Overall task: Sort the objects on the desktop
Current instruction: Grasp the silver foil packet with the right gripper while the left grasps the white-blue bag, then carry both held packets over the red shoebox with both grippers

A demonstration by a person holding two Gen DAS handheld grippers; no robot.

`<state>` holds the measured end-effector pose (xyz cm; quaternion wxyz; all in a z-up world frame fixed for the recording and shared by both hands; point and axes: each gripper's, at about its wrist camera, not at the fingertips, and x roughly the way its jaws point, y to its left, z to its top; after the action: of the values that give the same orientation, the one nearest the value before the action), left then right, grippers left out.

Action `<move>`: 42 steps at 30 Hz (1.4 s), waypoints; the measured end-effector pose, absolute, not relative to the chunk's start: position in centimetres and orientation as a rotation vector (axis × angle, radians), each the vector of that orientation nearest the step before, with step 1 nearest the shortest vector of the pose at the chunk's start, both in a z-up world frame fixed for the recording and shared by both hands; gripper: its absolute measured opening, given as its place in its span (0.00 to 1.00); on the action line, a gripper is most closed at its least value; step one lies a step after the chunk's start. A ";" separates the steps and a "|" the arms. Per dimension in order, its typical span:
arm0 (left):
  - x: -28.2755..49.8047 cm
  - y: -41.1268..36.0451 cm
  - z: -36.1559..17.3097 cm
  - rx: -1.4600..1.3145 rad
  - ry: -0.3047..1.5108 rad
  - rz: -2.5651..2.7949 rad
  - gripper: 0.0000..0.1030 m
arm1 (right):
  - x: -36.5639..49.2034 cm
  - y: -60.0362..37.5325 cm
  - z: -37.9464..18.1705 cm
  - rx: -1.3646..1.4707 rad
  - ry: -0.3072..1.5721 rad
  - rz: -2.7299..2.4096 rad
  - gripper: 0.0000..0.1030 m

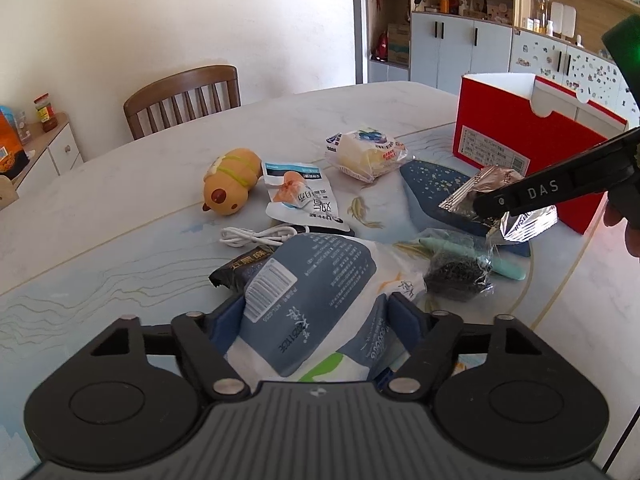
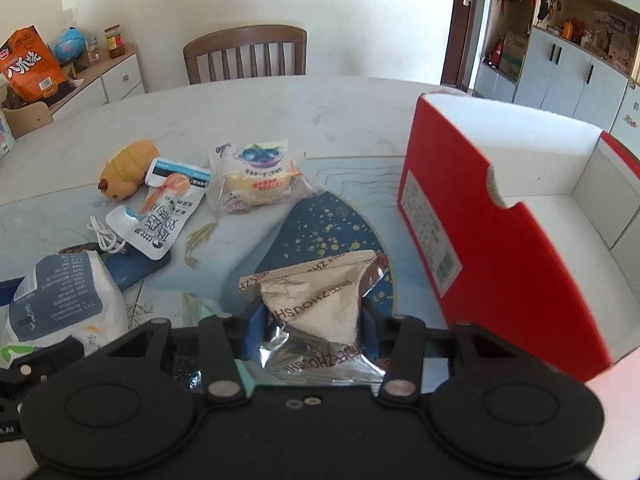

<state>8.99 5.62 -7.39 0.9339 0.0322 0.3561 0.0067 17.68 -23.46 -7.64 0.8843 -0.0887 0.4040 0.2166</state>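
Between the blue pads of my left gripper point(image 1: 320, 320) sits a big white and grey-blue bag point(image 1: 316, 280), and the pads press on both of its sides, so I have it gripped while it rests on the table point(image 1: 120, 200). My right gripper point(image 2: 310, 330) is closed on a crinkled brown and silver foil packet point(image 2: 320, 300), which lies over a dark blue speckled patch of the mat. Just right of that packet stands the red box point(image 2: 500, 260), open at the top, white inside. Farther out lie a wrapped cake with a blueberry label point(image 2: 256, 184), a white pouch point(image 2: 160, 216), a white cable point(image 2: 106, 238) and an orange toy animal point(image 2: 124, 178). Beside my bag are a dark scrubber in clear wrap point(image 1: 456, 276) and a mint-green pen point(image 1: 472, 258).
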 end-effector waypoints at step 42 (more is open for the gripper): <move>4.3 4.5 3.4 -0.133 0.584 0.029 0.20 | 10.8 -29.1 2.0 -0.110 0.697 0.471 0.45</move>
<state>4.31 4.48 3.38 0.9553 -0.0657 0.2878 0.0141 10.80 -29.11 2.00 0.9114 -0.0535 0.3380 0.2286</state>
